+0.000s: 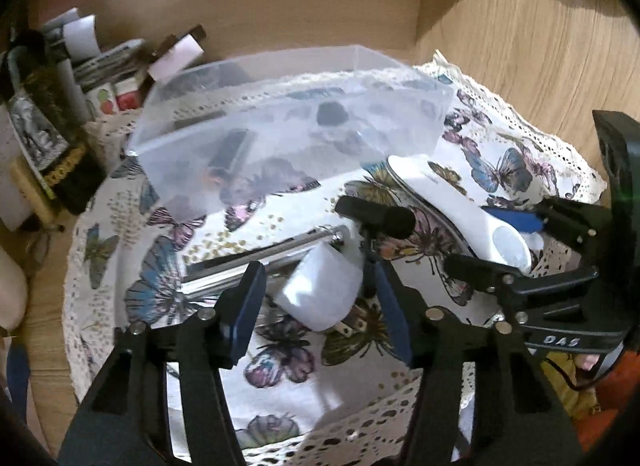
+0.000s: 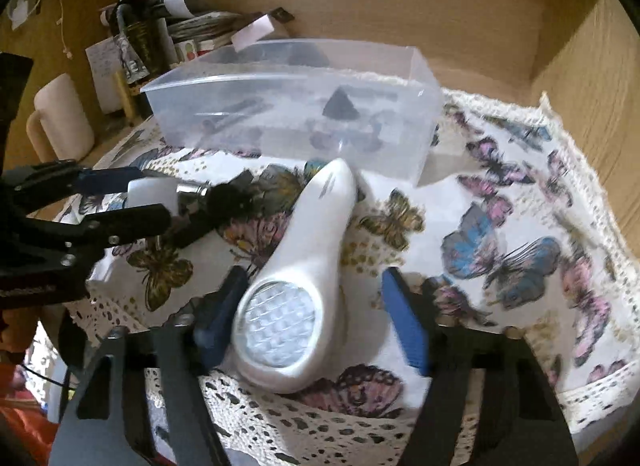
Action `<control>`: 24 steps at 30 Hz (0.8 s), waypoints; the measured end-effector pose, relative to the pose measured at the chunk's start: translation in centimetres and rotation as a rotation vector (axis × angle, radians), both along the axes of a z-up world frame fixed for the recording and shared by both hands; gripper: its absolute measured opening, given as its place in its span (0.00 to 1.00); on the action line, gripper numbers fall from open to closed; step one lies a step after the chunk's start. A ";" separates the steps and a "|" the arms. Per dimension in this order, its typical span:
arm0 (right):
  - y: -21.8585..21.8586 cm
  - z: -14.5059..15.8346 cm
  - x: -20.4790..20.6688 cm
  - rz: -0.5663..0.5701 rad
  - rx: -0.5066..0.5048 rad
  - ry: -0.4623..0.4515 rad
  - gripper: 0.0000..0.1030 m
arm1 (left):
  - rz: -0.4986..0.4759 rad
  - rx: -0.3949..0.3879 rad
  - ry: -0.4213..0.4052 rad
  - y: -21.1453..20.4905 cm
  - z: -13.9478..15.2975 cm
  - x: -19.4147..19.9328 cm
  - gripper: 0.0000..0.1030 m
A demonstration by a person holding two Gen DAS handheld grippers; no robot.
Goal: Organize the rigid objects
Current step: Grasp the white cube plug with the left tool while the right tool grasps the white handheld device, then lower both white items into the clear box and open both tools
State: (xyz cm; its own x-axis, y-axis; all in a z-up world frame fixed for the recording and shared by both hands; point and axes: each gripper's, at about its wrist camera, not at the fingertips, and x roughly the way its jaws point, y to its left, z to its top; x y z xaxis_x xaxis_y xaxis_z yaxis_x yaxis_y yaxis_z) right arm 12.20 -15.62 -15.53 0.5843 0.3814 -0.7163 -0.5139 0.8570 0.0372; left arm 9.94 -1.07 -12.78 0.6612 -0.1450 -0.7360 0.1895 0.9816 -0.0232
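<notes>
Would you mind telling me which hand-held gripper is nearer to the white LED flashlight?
Right. The right hand-held gripper straddles the white LED flashlight at its lens end, jaws open. The left hand-held gripper sits off to its side, around the white plug adapter.

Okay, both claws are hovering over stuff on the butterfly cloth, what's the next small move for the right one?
Probably close the right claw: its jaws stand open on either side of the white handheld LED lamp, which lies on the butterfly cloth outside the clear plastic bin.

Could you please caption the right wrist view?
Open right gripper straddling white lamp before clear bin.
</notes>
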 end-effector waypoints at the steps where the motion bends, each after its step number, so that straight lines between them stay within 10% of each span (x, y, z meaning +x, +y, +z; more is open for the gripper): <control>1: 0.1 -0.1 -0.2 -0.006 0.003 -0.019 0.54 | -0.004 -0.003 0.011 -0.2 -0.3 0.2 0.50; 4: 0.3 0.0 -0.5 -0.008 0.023 -0.037 0.38 | -0.003 -0.014 0.022 -0.1 -0.6 0.7 0.41; 24: -3.2 7.6 -0.7 -0.069 0.130 -0.233 0.35 | 0.106 -0.059 -0.134 2.7 3.8 -1.6 0.27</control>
State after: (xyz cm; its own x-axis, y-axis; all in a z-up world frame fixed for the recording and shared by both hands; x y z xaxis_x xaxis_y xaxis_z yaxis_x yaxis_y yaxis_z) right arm 11.48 -18.84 -7.93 0.7557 0.4147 -0.5069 -0.4617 0.8863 0.0367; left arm 8.36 1.59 -8.99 0.7664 -0.1098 -0.6329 0.0904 0.9939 -0.0630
